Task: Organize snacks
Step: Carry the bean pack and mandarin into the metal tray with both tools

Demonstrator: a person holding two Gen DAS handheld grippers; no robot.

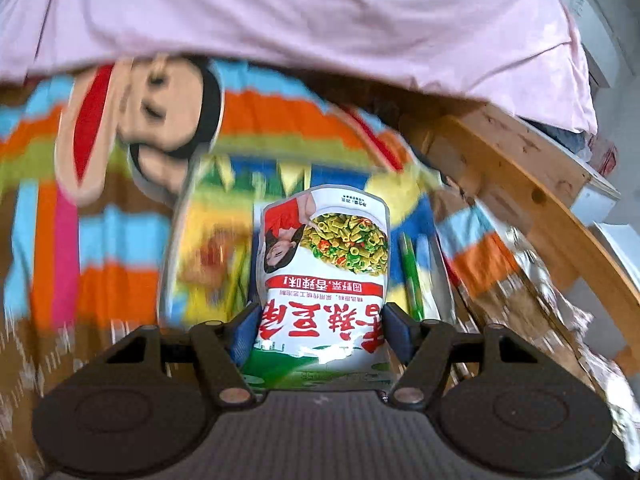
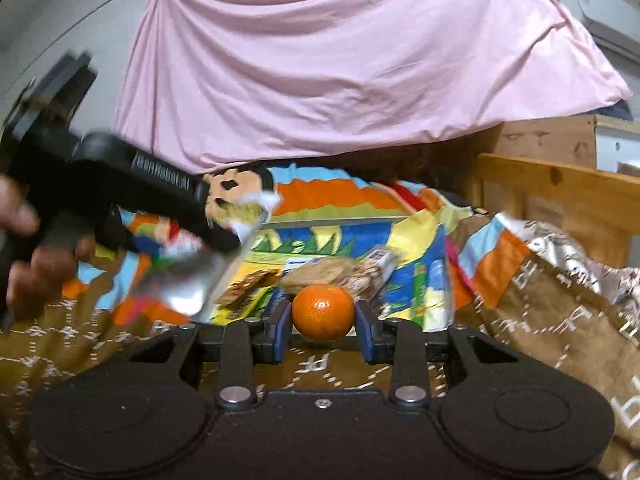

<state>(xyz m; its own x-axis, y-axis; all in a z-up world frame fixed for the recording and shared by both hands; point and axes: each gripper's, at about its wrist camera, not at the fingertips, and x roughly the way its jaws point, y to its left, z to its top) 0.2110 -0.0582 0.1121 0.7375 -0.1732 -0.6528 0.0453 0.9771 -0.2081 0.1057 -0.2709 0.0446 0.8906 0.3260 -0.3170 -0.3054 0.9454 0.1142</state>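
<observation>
Left wrist view alone shows fingers (image 1: 320,330) clamping a snack pouch (image 1: 324,264); right fingers (image 2: 323,330) seemingly pinch an orange (image 2: 323,312).

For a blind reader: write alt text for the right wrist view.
The right gripper holds a small orange between its blue pads. Behind it, snack packets lie on a colourful blanket; the left gripper, blurred, carries a packet.

The snack bag (image 1: 324,280) carries big red Chinese characters (upside down here), too blurred to read surely. The brown cloth (image 2: 320,364) shows mirrored letters, apparently "PE".
</observation>
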